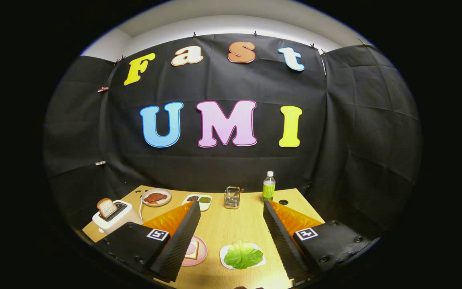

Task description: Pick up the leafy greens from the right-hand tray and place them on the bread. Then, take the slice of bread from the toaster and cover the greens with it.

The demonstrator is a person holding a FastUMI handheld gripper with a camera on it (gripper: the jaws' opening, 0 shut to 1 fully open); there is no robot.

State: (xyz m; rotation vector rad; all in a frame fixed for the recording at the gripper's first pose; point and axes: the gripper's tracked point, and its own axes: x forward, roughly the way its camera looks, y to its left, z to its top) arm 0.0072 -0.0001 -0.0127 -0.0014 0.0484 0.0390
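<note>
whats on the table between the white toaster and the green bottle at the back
In the gripper view, between the white toaster and the green bottle stand a round plate of reddish meat, a white two-part dish and a wire metal holder. The gripper is open.

pink plate [199, 253] half behind fingers [183, 237]

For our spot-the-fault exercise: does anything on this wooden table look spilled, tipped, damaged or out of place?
Nothing stands out. The slice of bread sits tilted in the white toaster, the green leafy lettuce lies on its white tray between the open gripper fingers, and the green plastic bottle stands upright. Nothing is spilled.
</note>
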